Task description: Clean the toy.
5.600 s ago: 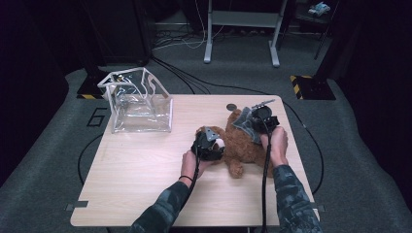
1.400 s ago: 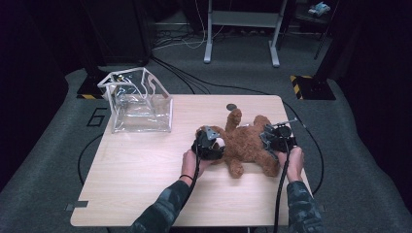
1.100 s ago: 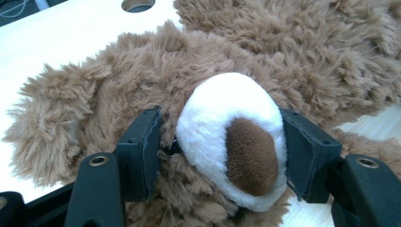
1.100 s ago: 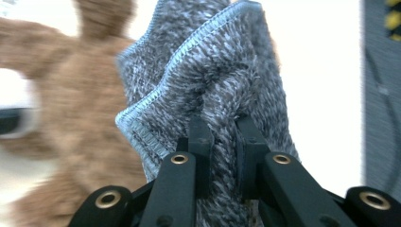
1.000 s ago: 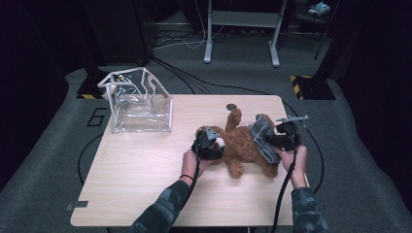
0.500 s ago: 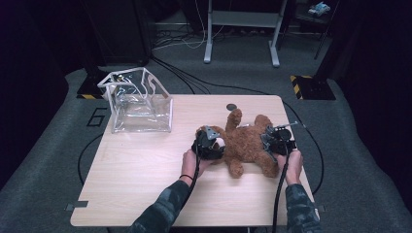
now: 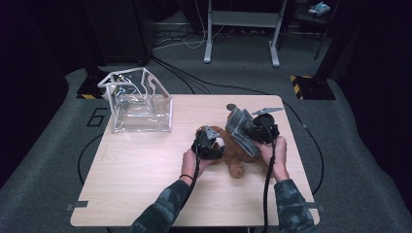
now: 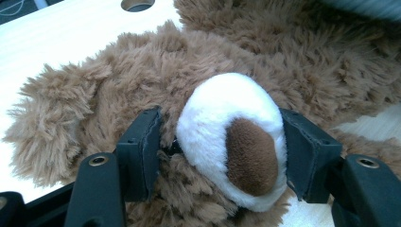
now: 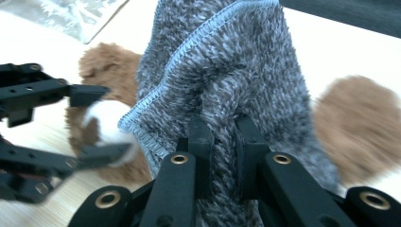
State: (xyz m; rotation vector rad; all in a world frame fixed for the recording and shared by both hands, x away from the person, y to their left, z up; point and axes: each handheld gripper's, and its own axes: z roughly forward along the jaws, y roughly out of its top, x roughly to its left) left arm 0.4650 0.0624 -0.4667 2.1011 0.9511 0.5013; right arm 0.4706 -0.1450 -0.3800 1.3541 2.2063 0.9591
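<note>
Grey fleece cloth [image 9: 236, 71] is pinched in a thin fold by the right gripper [image 9: 222, 137], while the left gripper [image 8: 220, 151] clamps the muzzle of the teddy bear [image 7: 233, 155] near the table's [image 7: 145, 184] right edge. That shallow bite may slip, dropping the cloth onto the bear.

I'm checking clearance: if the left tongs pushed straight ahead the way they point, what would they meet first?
Probably the teddy bear: the left tongs already straddle its white snout, with brown fur directly behind.

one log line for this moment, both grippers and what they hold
left hand-held gripper: shut on brown plush teddy bear white snout | right hand-held gripper: shut on grey fleece cloth, above bear | light wooden table
</note>
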